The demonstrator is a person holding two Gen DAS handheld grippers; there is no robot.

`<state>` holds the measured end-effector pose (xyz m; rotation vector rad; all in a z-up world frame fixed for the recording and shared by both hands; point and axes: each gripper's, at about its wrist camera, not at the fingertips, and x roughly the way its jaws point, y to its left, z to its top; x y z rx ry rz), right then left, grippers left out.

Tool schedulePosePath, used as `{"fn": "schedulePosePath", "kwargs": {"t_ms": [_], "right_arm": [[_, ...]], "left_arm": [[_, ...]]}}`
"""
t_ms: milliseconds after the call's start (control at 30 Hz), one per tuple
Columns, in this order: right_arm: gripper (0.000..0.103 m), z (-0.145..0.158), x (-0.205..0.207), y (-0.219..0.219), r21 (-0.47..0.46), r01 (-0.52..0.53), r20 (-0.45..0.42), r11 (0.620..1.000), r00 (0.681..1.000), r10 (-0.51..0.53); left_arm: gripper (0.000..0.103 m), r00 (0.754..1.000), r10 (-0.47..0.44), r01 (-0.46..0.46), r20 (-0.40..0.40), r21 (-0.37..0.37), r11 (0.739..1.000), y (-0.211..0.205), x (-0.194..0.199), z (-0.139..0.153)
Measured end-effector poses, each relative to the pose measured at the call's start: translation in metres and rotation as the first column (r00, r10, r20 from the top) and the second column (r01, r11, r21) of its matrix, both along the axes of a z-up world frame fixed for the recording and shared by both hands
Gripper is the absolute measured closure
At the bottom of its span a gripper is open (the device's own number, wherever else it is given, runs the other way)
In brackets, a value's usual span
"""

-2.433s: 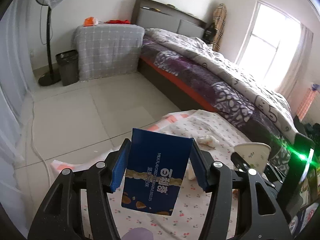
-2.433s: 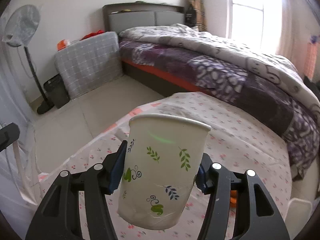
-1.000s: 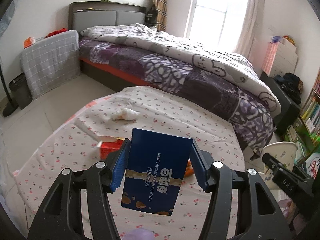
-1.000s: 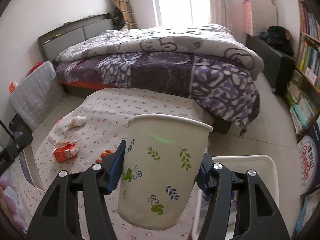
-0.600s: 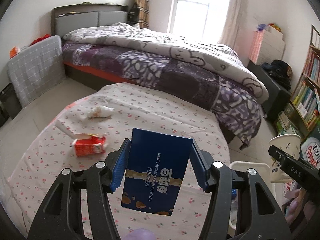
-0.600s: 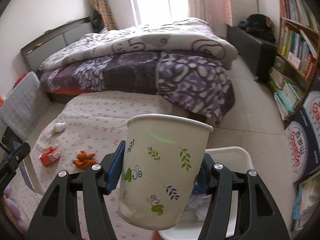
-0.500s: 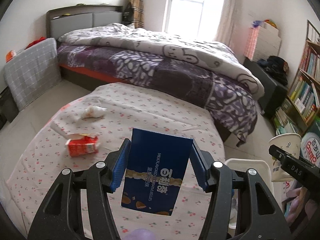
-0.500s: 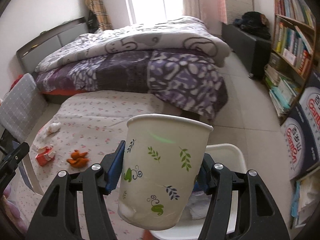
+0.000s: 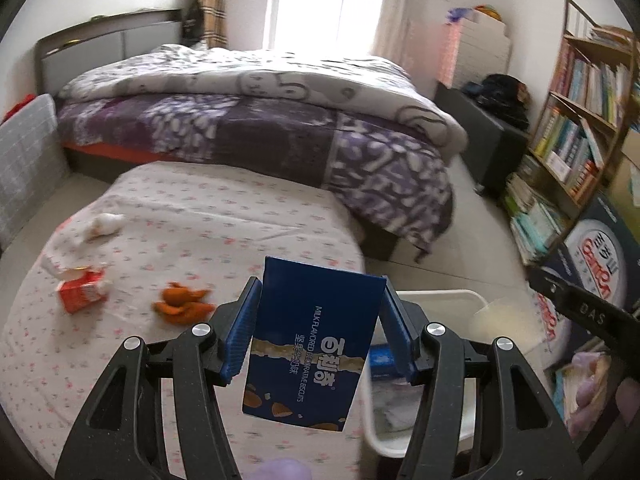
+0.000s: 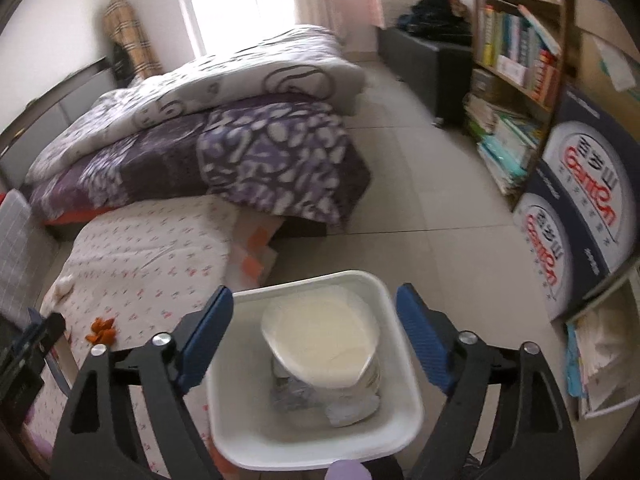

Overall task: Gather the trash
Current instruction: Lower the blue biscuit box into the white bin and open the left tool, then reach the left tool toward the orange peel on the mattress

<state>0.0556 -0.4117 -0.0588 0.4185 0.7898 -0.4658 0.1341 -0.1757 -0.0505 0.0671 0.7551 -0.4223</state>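
My left gripper [image 9: 318, 328] is shut on a blue biscuit box [image 9: 312, 344], held upright above the edge of the flowered table [image 9: 200, 216]. My right gripper [image 10: 316, 334] hangs over the white bin [image 10: 404, 400] with its jaws opening; nothing is pressed between them. The paper cup [image 10: 324, 348] sits free below the pads, inside the bin, on crumpled trash. In the left wrist view the bin [image 9: 444, 298] stands just right of the table, with the cup a pale blur [image 9: 504, 320] over it. A red carton [image 9: 82, 290], orange peel [image 9: 182, 300] and a white wad [image 9: 102, 224] lie on the table.
A bed with a purple and white quilt [image 9: 280, 120] stands behind the table. A bookshelf [image 10: 516, 52] and stacked printed cartons [image 10: 580, 204] line the right side. Tiled floor [image 10: 420, 184] lies between bed and shelves. A grey checked cover [image 9: 24, 160] is at far left.
Both grippers swung right, from over the table to the white bin. The right jaws opened and the cup dropped out of them into the bin. The left still grips the box.
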Motion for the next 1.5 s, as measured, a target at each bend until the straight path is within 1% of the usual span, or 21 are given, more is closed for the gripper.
{"fn": "schedulePosePath", "kwargs": {"t_ms": [67, 167, 400, 500, 600, 633, 667, 733, 833, 967, 1067, 1167, 1300, 1400, 1467, 1500], "right_arm": [[0.017, 0.002, -0.004, -0.008, 0.008, 0.021, 0.008, 1.0, 1.0, -0.021], [0.017, 0.005, -0.01, -0.02, 0.016, 0.051, 0.025, 0.999, 0.998, -0.052], [0.016, 0.012, -0.024, -0.049, 0.071, 0.135, 0.065, 0.988, 0.988, -0.139], [0.016, 0.011, -0.028, -0.058, 0.099, 0.154, 0.071, 0.983, 0.984, -0.162], [0.016, 0.011, -0.028, -0.06, 0.11, 0.154, 0.072, 0.982, 0.984, -0.162], [0.016, 0.011, -0.028, -0.06, 0.112, 0.153, 0.073, 0.982, 0.984, -0.162], [0.016, 0.011, -0.028, -0.06, 0.116, 0.153, 0.076, 0.981, 0.984, -0.162], [0.016, 0.013, -0.027, -0.059, 0.119, 0.151, 0.082, 0.981, 0.983, -0.162], [0.016, 0.014, -0.028, -0.058, 0.124, 0.153, 0.088, 0.98, 0.983, -0.164], [0.015, 0.012, -0.022, -0.051, 0.145, 0.136, 0.084, 0.98, 0.985, -0.149], [0.015, 0.012, -0.014, -0.039, 0.139, 0.109, 0.078, 0.984, 0.99, -0.12], [0.015, 0.011, -0.005, -0.023, 0.132, 0.073, 0.068, 0.989, 0.994, -0.082], [0.015, 0.007, 0.005, -0.007, 0.138, 0.037, 0.053, 0.99, 0.998, -0.045], [0.015, 0.003, 0.01, 0.001, 0.136, 0.014, 0.04, 0.991, 0.999, -0.02], [0.015, 0.001, 0.012, 0.005, 0.127, 0.0, 0.03, 0.992, 1.0, -0.004], [0.015, 0.0, 0.012, 0.007, 0.123, -0.008, 0.025, 0.992, 1.0, 0.005]], "left_arm": [[0.048, 1.0, -0.028, 0.028, -0.007, -0.001, 1.0, -0.013, -0.003, -0.002], [0.048, 0.997, -0.082, 0.082, -0.015, 0.006, 0.997, -0.038, -0.01, -0.008], [0.048, 0.986, -0.156, 0.157, -0.059, 0.014, 0.988, -0.074, -0.019, -0.023], [0.048, 0.979, -0.185, 0.187, -0.08, 0.009, 0.982, -0.086, -0.022, -0.029], [0.047, 0.971, -0.22, 0.221, -0.097, -0.005, 0.975, -0.096, -0.026, -0.033], [0.045, 0.968, -0.229, 0.229, -0.102, -0.009, 0.973, -0.098, -0.027, -0.034], [0.037, 0.967, -0.233, 0.233, -0.107, -0.009, 0.972, -0.1, -0.027, -0.035], [0.027, 0.965, -0.239, 0.239, -0.112, -0.01, 0.971, -0.102, -0.027, -0.037], [0.022, 0.965, -0.232, 0.234, -0.123, 0.002, 0.972, -0.1, -0.026, -0.039], [0.017, 0.972, -0.196, 0.201, -0.128, 0.029, 0.979, -0.089, -0.02, -0.042], [0.014, 0.981, -0.144, 0.155, -0.129, 0.075, 0.985, -0.072, -0.011, -0.047], [0.013, 0.986, -0.083, 0.099, -0.142, 0.106, 0.989, -0.053, 0.001, -0.054], [0.013, 0.986, 0.051, -0.026, -0.16, 0.155, 0.988, -0.021, 0.026, -0.067], [0.013, 0.971, 0.164, -0.134, -0.172, 0.171, 0.976, 0.005, 0.048, -0.077], [0.013, 0.95, 0.248, -0.215, -0.188, 0.179, 0.96, 0.022, 0.064, -0.085], [0.013, 0.934, 0.293, -0.26, -0.205, 0.175, 0.95, 0.033, 0.074, -0.09]]}}
